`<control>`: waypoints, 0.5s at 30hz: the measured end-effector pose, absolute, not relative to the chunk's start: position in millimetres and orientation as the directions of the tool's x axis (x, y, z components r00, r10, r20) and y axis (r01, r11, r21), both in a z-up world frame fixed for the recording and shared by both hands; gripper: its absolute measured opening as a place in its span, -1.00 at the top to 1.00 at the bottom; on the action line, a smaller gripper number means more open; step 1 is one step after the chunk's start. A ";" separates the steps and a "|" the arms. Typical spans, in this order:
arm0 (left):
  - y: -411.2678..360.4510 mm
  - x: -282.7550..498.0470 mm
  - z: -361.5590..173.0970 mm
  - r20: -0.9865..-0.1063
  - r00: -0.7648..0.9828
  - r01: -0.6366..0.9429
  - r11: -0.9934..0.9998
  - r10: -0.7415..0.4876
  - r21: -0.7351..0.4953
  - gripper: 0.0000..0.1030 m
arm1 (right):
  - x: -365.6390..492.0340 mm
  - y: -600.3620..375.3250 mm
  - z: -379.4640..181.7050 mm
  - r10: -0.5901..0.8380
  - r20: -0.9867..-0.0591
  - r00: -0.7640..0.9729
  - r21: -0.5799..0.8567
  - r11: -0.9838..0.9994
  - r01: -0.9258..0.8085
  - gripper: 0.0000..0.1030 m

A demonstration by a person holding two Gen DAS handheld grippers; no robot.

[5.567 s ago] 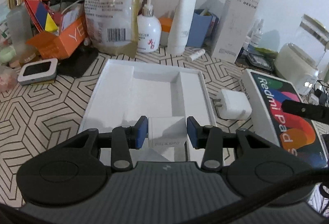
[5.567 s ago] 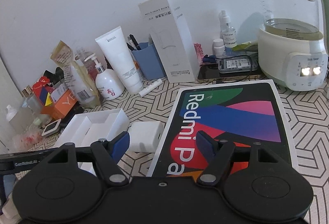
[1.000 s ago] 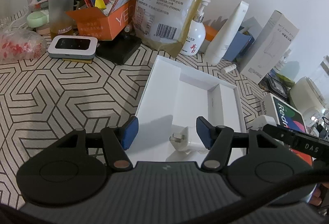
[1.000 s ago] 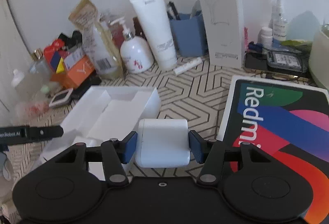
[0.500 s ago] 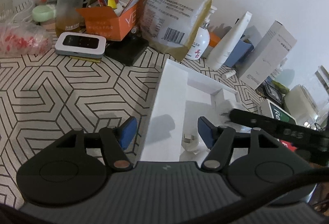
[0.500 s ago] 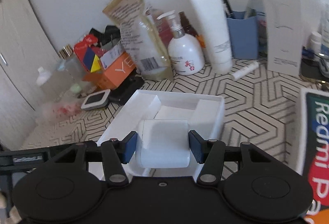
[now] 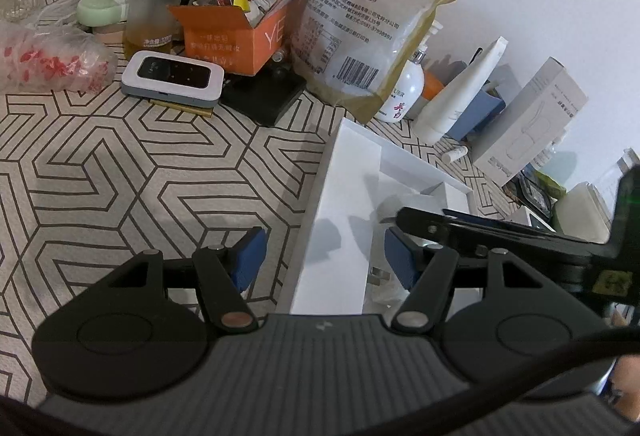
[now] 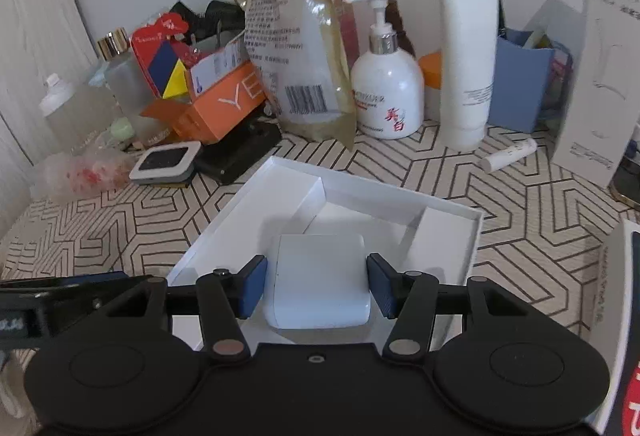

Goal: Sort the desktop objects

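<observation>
Right gripper (image 8: 317, 286) jaws eased slightly apart beside white charger (image 8: 319, 282), now lowered into white box tray (image 8: 448, 232) at 6 o'clock; placement nearly done; left gripper (image 7: 320, 262) wide open, empty

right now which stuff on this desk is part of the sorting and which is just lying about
In the job:
- white charger, between the right tool fingers
- white box tray beneath it
- left tool, open at the tray's edge

Lying about:
- pump bottle
- brown pouch
- orange box
- white tube
</observation>
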State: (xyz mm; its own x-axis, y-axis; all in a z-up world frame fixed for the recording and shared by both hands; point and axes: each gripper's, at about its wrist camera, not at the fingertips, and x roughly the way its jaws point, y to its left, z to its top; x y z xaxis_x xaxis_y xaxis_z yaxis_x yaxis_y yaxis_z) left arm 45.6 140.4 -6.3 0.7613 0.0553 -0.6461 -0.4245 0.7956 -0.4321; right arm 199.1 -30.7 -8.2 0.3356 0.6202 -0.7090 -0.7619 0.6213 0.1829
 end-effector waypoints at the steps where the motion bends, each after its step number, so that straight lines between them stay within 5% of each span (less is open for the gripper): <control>1: 140.2 45.5 -6.3 -0.646 0.761 -0.424 0.796 0.056 -0.431 -0.26 | 199.3 -30.5 -8.4 0.619 -0.710 0.335 0.183 0.622 -0.762 -0.17; 10: 136.9 51.1 -9.5 -0.661 0.749 -0.416 0.809 0.047 -0.414 -0.26 | 201.4 -28.3 -11.1 0.611 -0.719 0.332 0.179 0.624 -0.761 -0.20; 15: 133.1 51.8 -8.3 -0.663 0.747 -0.415 0.816 0.053 -0.402 -0.26 | 198.7 -50.0 6.3 0.621 -0.687 0.376 0.172 0.643 -0.747 -0.38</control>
State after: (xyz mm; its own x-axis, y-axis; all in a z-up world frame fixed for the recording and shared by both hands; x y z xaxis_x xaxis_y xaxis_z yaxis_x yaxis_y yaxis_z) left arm 51.8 133.1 -8.3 0.7471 0.0527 -0.6626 -0.4145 0.8162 -0.4025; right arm 198.7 -50.0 6.3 0.3764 0.6214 -0.6871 -0.7467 0.6425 0.1720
